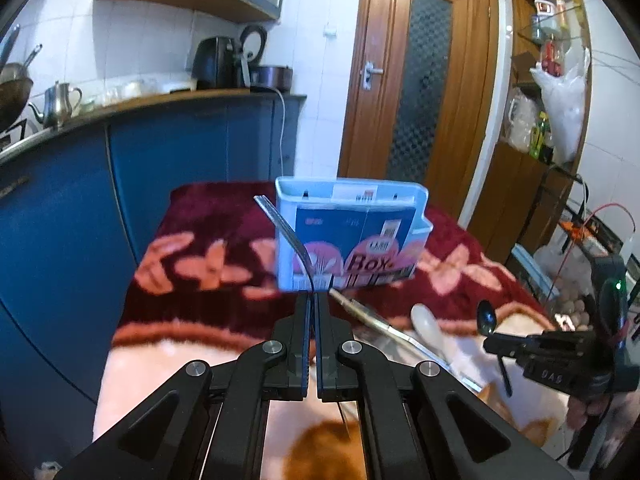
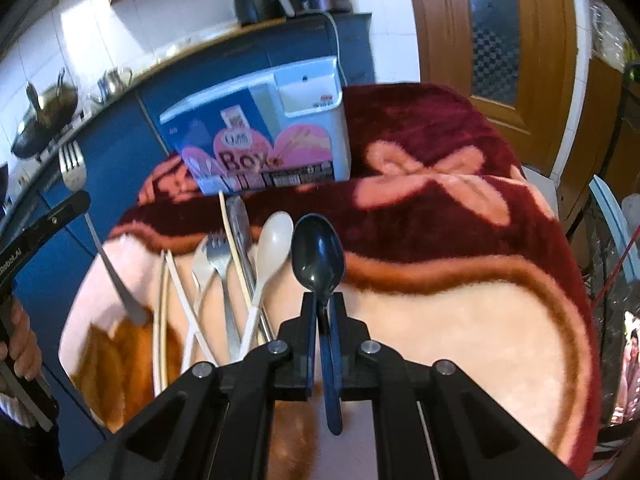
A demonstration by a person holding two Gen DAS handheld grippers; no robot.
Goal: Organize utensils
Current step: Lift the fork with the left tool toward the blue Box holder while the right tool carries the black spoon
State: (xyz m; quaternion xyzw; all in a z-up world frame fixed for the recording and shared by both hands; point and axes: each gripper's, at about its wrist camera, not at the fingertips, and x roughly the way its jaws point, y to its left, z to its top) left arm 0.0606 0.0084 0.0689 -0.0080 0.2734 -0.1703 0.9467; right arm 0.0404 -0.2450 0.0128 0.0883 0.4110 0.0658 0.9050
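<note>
My left gripper (image 1: 312, 298) is shut on a metal fork (image 1: 287, 236), held up in front of the light-blue utensil box (image 1: 352, 232). In the right wrist view the fork (image 2: 74, 168) stands tines up at the left and the box (image 2: 264, 128) stands at the table's far side. My right gripper (image 2: 323, 300) is shut on a black plastic spoon (image 2: 318, 256), bowl forward, above the blanket; it also shows in the left wrist view (image 1: 490, 330) at the right. Several utensils lie on the blanket: a white spoon (image 2: 274, 244), a metal fork (image 2: 218, 256), a knife (image 2: 240, 216), chopsticks (image 2: 232, 248).
A red and pink floral blanket (image 2: 440, 200) covers the table. Blue kitchen cabinets (image 1: 160, 152) stand to the left with a kettle (image 1: 60, 102) and appliances on top. A wooden door (image 1: 424, 80) is behind the table, shelves (image 1: 552, 80) to the right.
</note>
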